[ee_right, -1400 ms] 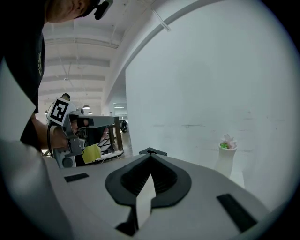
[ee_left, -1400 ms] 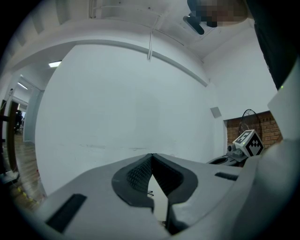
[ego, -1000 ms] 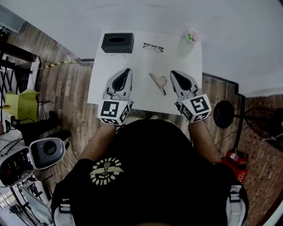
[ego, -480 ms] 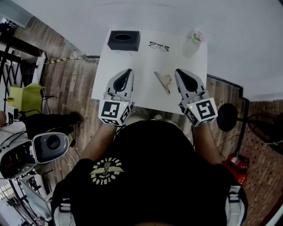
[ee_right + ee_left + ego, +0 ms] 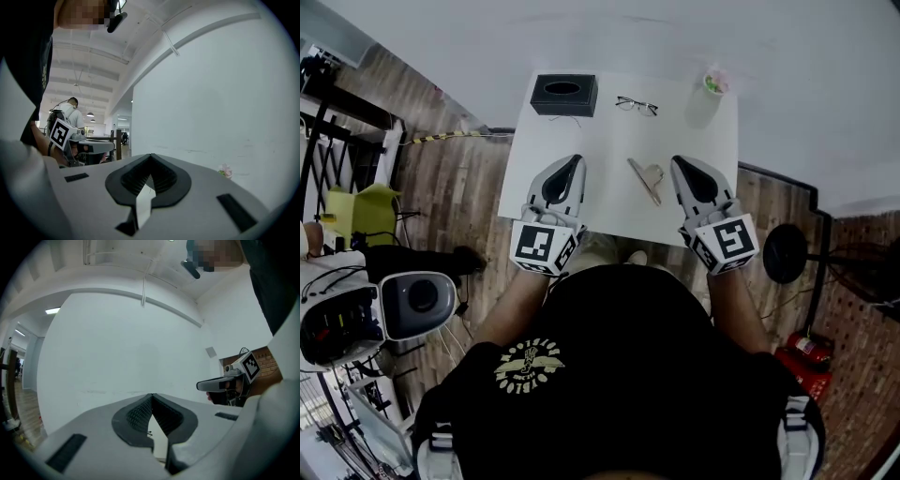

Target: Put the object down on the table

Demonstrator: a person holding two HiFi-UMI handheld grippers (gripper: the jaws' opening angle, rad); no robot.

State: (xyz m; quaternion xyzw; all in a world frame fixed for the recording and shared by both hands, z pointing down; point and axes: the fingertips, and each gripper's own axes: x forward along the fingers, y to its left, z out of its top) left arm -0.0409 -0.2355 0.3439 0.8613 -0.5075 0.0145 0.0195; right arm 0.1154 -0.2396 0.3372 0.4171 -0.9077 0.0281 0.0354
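Note:
A beige clip-like object [image 5: 645, 178] lies on the white table [image 5: 609, 141], near its front edge and between my two grippers. My left gripper [image 5: 576, 161] is to its left, shut with nothing between its jaws. My right gripper [image 5: 678, 162] is just right of the object, apart from it, also shut and empty. In the left gripper view the left gripper [image 5: 151, 395] has its jaws met at the tip, with the right gripper [image 5: 219, 385] visible beyond. In the right gripper view the right gripper [image 5: 150, 155] is likewise shut.
A black tissue box [image 5: 563, 95], a pair of glasses [image 5: 636, 105] and a cup with something pink and green [image 5: 710, 84] stand along the table's far edge by the white wall. A round black base [image 5: 783, 253] is on the floor at right, a white device [image 5: 412, 305] at left.
The head view has shifted slightly. Both grippers stay shut at the table's front edge, and the beige object has not moved.

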